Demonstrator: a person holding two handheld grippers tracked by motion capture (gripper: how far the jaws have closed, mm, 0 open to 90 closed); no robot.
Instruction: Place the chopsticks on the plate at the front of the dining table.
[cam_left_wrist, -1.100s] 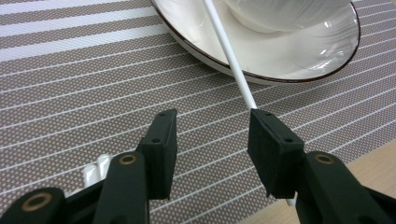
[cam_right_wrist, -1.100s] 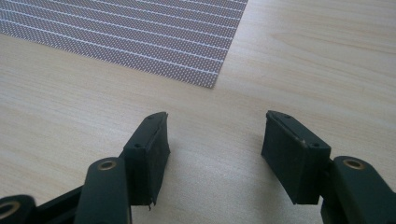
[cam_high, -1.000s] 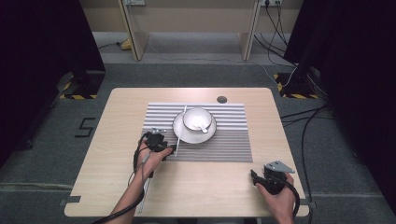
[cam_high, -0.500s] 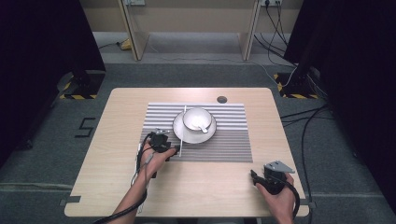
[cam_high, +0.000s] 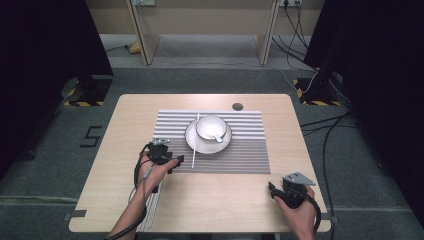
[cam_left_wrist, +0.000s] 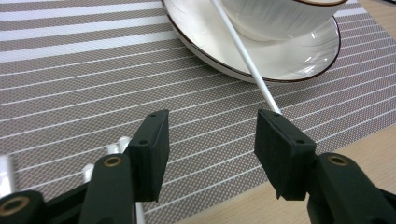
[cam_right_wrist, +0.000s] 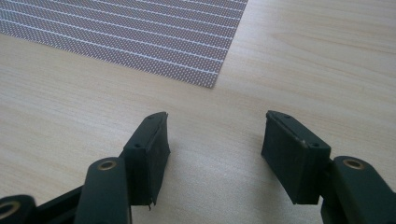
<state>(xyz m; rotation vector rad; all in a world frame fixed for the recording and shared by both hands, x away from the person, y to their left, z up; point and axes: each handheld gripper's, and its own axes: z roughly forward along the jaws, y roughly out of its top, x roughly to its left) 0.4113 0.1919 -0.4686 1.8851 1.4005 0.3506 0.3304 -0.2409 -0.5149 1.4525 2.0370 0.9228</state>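
A white cup (cam_high: 210, 125) with a spoon (cam_high: 217, 136) in it stands on a white saucer (cam_high: 192, 142) on the striped placemat (cam_high: 240, 155). A thin white stick (cam_high: 194, 159) leans across the saucer's left rim, its near end on the mat. My left gripper (cam_high: 172, 156) is just left of that end. In the left gripper view its jaws have just been opening; the left gripper (cam_left_wrist: 212, 119) is open and nothing is between them. The stick (cam_left_wrist: 243, 56) ends at the right jaw's tip, in front of the saucer (cam_left_wrist: 289, 60) and cup (cam_left_wrist: 275, 18). My right gripper (cam_high: 274, 189) (cam_right_wrist: 215, 116) is open over bare wood.
The wooden table (cam_high: 225, 200) has a round black grommet (cam_high: 237, 106) behind the mat. The mat's near right corner (cam_right_wrist: 212, 84) lies ahead of the right gripper. Pale rods (cam_left_wrist: 116, 149) show under the left jaw. Dark panels and floor cables surround the table.
The left gripper has drawn back a little to the left from the stick's end and its jaws stand wider. The stick, cup and right gripper have not moved.
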